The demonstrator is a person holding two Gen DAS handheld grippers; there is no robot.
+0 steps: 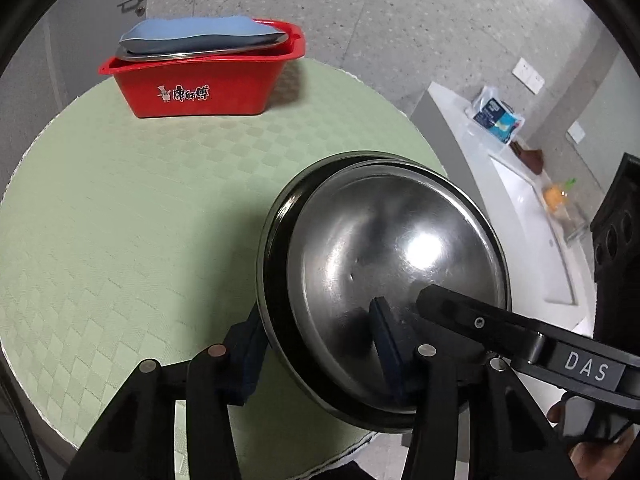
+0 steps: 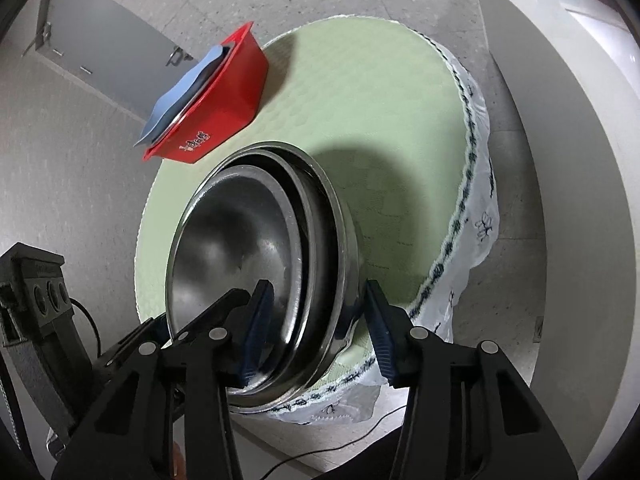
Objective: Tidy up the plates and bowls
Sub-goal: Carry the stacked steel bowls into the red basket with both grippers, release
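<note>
A nested stack of steel bowls (image 1: pixel 384 264) is held tilted over the near edge of the round green table (image 1: pixel 160 208). My left gripper (image 1: pixel 316 356) is shut on the stack's rim, one finger outside, one inside. My right gripper (image 2: pixel 316 320) straddles the stack (image 2: pixel 240 248) from the other side; its left pad (image 2: pixel 256 320) lies inside the bowl, its right pad (image 2: pixel 380 328) stands a little off the outer wall. The right gripper's finger also shows in the left wrist view (image 1: pixel 480 320). A red tub (image 1: pixel 204 76) at the far side holds a steel tray and a blue plate (image 1: pixel 200 34).
A white curved counter (image 1: pixel 520 208) with packets stands right of the table. A white patterned cloth (image 2: pixel 476 208) hangs off the table edge. A grey door (image 2: pixel 100 32) is behind the tub. A black device (image 2: pixel 36 296) sits at the left.
</note>
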